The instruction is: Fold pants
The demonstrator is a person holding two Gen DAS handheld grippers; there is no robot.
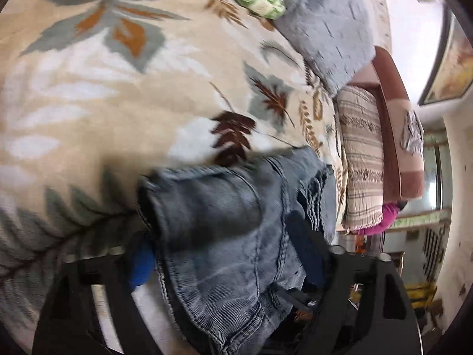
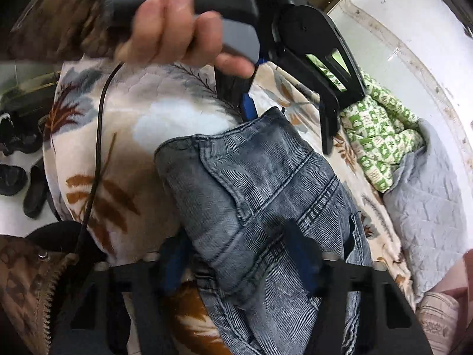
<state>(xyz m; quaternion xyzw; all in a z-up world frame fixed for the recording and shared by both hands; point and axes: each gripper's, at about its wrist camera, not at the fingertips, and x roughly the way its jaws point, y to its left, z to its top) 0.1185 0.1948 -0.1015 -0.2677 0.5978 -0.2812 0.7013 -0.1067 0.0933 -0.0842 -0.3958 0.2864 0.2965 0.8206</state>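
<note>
Jeans: bundled grey-blue denim on the leaf-print bedspread.
Left gripper: fingers clamped on a thick denim fold.
Right gripper: fingers clamped on the other end.
Long axis: runs away from the right fingers toward the left gripper, both equally near.

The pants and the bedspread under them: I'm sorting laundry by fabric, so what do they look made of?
The pants look like faded blue-grey denim: ribbed weave, doubled seams. The bedspread looks like soft, matte plush or fleece with a printed leaf pattern; blur leaves the fibre open.
</note>
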